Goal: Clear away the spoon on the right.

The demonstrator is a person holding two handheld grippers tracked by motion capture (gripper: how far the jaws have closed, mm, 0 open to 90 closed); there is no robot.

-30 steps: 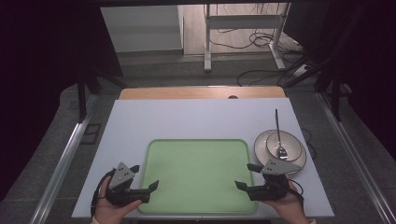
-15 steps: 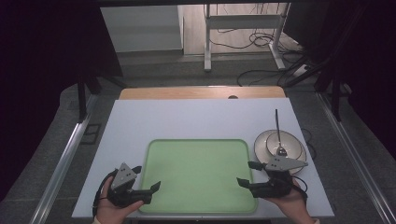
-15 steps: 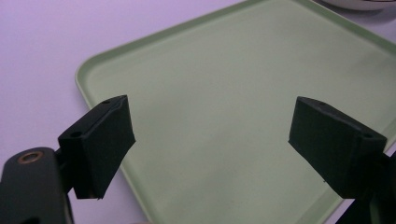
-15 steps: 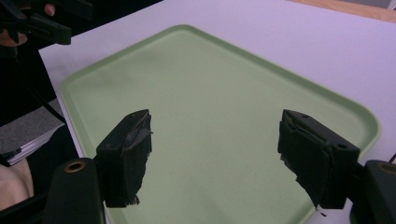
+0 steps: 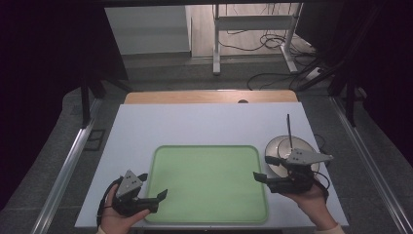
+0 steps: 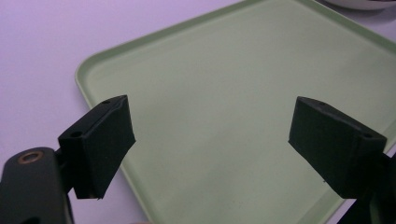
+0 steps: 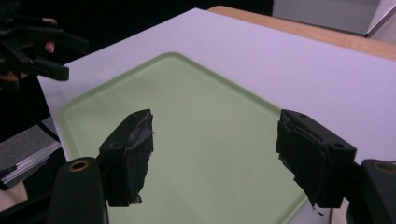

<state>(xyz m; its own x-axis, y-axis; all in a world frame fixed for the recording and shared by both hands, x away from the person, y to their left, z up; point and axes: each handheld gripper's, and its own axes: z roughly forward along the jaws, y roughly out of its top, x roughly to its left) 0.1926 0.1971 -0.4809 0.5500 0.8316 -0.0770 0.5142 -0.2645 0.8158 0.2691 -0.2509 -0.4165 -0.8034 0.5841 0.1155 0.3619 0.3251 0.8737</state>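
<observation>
An empty light green tray lies on the white table near its front edge. My left gripper rests at the tray's front left corner, open, its jaws pointing over the tray with nothing between them. My right gripper hovers at the tray's right edge, held off the table and pointing left across the tray. It is open; its jaws have just been closing a little, with nothing between them. The left gripper also appears far off in the right gripper view.
A shiny metal bowl with a thin dark utensil handle sticking up stands right of the tray, just behind my right hand. The white table stretches back to a wooden strip. Cables lie on the floor beyond.
My right gripper has lifted off the table and drifted slightly right, toward the bowl. The left gripper and the tray have stayed put.
</observation>
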